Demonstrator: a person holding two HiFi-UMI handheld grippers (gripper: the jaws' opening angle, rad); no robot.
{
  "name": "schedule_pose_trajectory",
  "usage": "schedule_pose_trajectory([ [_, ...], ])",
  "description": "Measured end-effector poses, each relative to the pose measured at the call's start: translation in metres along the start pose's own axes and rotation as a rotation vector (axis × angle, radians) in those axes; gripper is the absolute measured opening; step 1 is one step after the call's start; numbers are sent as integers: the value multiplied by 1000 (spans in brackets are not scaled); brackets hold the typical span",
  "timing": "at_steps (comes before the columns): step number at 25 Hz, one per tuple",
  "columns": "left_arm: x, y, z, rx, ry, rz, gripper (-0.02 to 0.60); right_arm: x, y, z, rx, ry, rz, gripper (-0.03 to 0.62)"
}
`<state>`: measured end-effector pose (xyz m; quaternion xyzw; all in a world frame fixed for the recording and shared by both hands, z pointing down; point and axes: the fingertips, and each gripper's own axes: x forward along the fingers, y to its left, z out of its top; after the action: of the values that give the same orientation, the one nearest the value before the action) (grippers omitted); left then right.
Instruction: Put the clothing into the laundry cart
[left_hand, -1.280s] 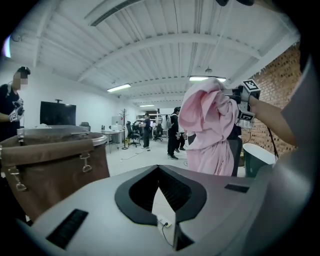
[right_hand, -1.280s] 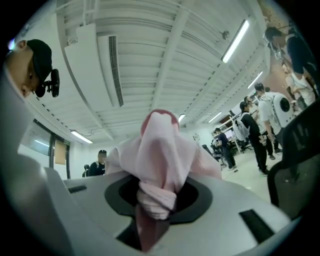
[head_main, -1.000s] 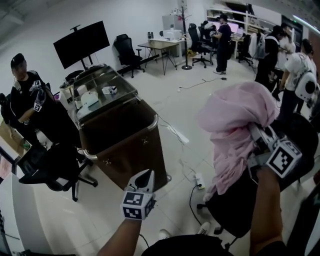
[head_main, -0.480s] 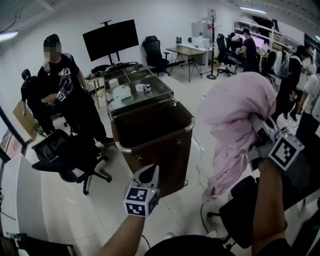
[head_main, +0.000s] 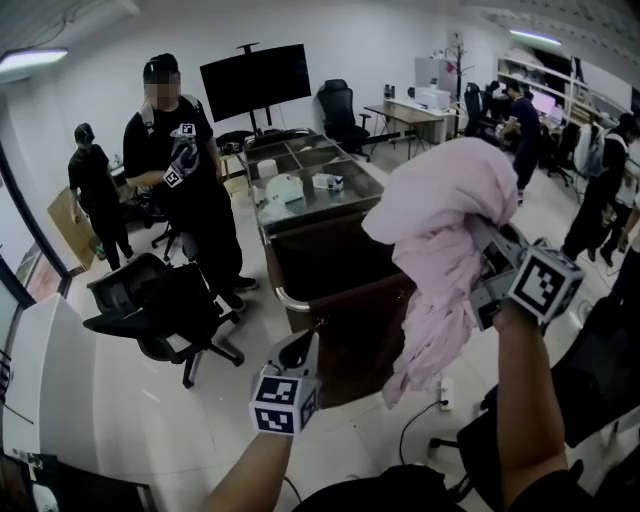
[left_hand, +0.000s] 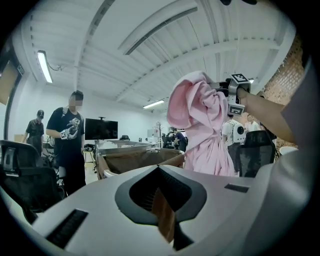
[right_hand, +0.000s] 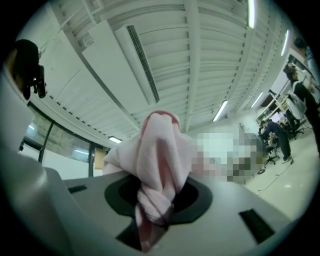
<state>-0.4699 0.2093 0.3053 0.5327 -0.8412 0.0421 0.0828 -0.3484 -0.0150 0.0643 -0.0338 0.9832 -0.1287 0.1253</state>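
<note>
Right gripper (head_main: 480, 262) is clamping a bunched fold of the pink garment (head_main: 440, 215). Its jaws are pinching the twisted cloth, and the rest is draping over and below them. The garment is hanging in the air near the laundry cart (head_main: 350, 310), with its tail dangling in front of the cart's near right corner. It is not in the cart yet. Left gripper (head_main: 297, 352) is sitting low in front of the cart, jaws together, nothing between them.

Step in hand, as judged: getting the garment over the open brown bin. To do it well — keep the pinch firm until the whole bundle, tail included, is above the opening and inside the chrome rim (head_main: 285, 298). Lower before letting go, so no cloth is snagging the rim or sliding down the outside. The steel tray top (head_main: 310, 175) behind the opening is holding small items — avoid it. The left gripper is free for tucking in a trailing end.
</note>
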Motion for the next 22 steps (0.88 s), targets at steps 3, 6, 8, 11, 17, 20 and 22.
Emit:
schedule_pose_trajectory([
  [3, 4, 16, 3, -21, -10, 27, 0, 39, 6, -23, -1, 46, 32, 133],
  [6, 8, 30, 5, -29, -9, 53, 0, 76, 5, -48, 14, 86, 57, 133],
  [8, 9, 35, 6, -24, -5, 71, 0, 99, 7, -64, 18, 115, 68, 133],
  [11, 14, 40, 10, -25, -4, 99, 0, 133, 0, -87, 19, 164, 72, 133],
  [17, 29, 46, 16, -38, -3, 151, 0, 186, -18, -133, -19, 251, 95, 133],
  [20, 33, 51, 17, -55, 1, 185, 0, 209, -29, -158, -36, 310, 94, 135],
  [22, 39, 55, 19, -60, 1, 206, 0, 226, -40, -176, -51, 365, 78, 143],
])
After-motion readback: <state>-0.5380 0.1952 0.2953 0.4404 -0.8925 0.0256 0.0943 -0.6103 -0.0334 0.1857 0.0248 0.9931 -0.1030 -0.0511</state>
